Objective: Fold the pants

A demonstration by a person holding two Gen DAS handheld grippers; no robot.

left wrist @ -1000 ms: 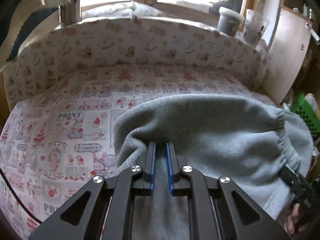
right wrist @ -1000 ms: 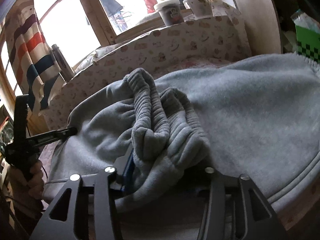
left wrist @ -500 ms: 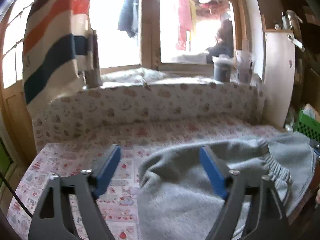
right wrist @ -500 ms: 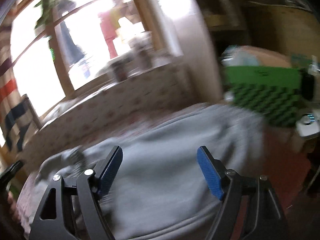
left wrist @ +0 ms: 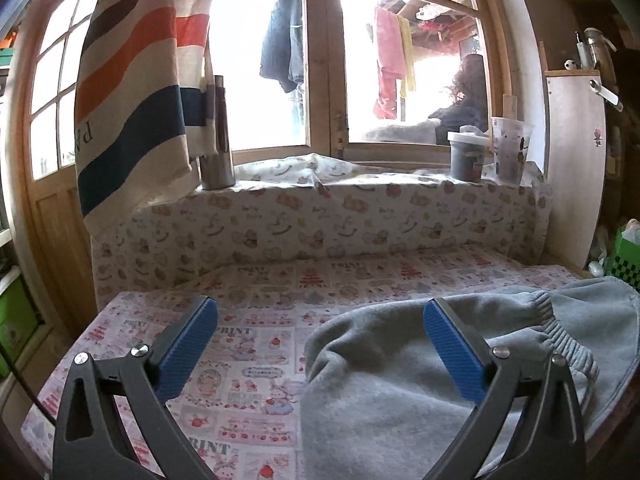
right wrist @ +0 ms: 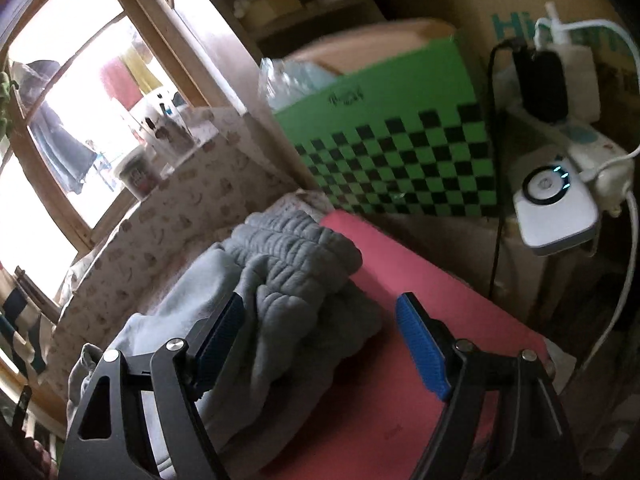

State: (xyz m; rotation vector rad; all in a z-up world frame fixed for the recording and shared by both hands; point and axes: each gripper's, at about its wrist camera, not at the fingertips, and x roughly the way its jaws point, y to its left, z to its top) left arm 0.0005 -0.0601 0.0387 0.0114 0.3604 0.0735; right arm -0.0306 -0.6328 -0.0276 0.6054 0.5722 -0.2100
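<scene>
The grey sweatpants (left wrist: 400, 392) lie folded over on the right part of the patterned cloth-covered surface (left wrist: 248, 344), ribbed waistband (left wrist: 560, 340) toward the right edge. My left gripper (left wrist: 320, 344) is open and empty, raised above the pants' left edge. In the right wrist view the bunched waistband (right wrist: 288, 256) rests partly on a red mat (right wrist: 420, 320). My right gripper (right wrist: 320, 340) is open and empty, over the waistband end of the pants (right wrist: 256, 344).
A padded patterned back wall (left wrist: 320, 220) borders the surface under a window. A metal flask (left wrist: 218, 140) and two tubs (left wrist: 468, 156) stand on the sill. A striped towel (left wrist: 136, 92) hangs at left. A green checkered box (right wrist: 400, 140) and a white charger (right wrist: 556, 204) sit right.
Both grippers have let go of the pants, opened wide and pulled back. The right gripper has swung right toward the green box. The pants now lie released on the surface.
</scene>
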